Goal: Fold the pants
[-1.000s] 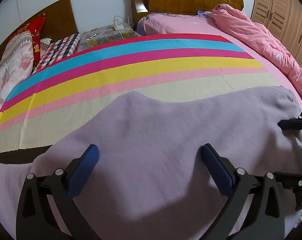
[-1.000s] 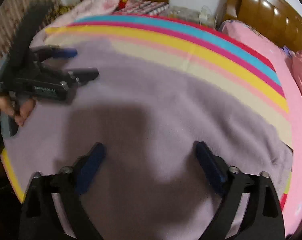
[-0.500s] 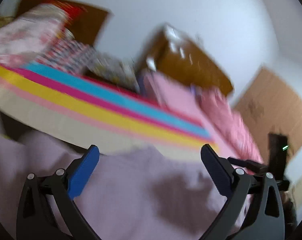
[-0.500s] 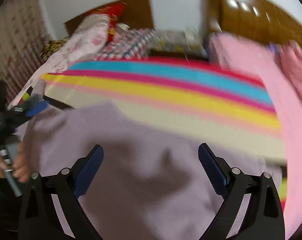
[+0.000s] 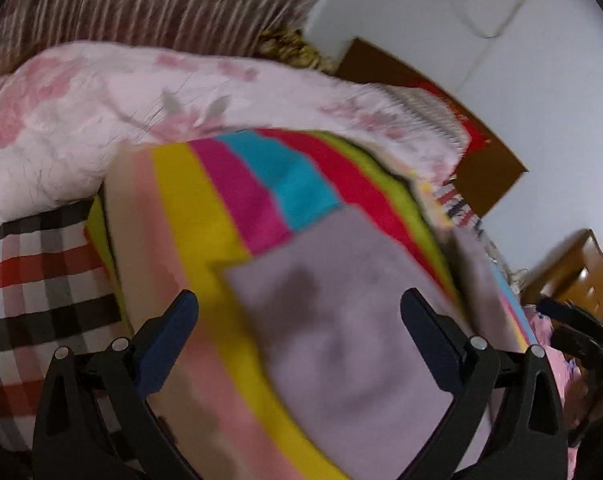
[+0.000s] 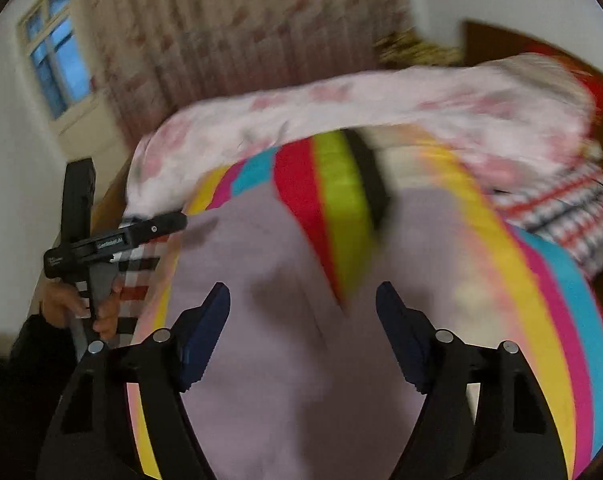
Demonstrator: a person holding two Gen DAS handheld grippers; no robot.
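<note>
Both views are motion-blurred. Left wrist view, from the left: a plaid cloth (image 5: 25, 280) at the left edge, a floral quilt (image 5: 101, 120) across the upper left, then a rainbow-striped blanket (image 5: 205, 216) through the centre. The pants (image 5: 341, 320), pale lilac, are seen lower centre to lower right, lying flat on the blanket; a squared end sits at mid-frame and the cloth runs down toward the lower right edge. The left tongs (image 5: 299, 322) are spread wide, nothing held; the left fingertip is over the blanket, the right one over the pants. Whether the pads touch cloth cannot be told. Right wrist view, from the left: a window (image 6: 57, 68) upper left, the left tongs (image 6: 173, 222) seen from the side at mid-left, held by the left hand (image 6: 81, 310), tip at the pants' left edge. The pants (image 6: 281, 360) fill the lower centre, and a striped strip of blanket lies over or between the lilac areas at centre — which cannot be told. The right tongs (image 6: 303, 322) are open at a medium gap, empty, directly over the pants. Judgement: the long axis runs roughly away from the cameras; the squared end lies just ahead of the left tongs, so that side is nearer for the next pinch.
</note>
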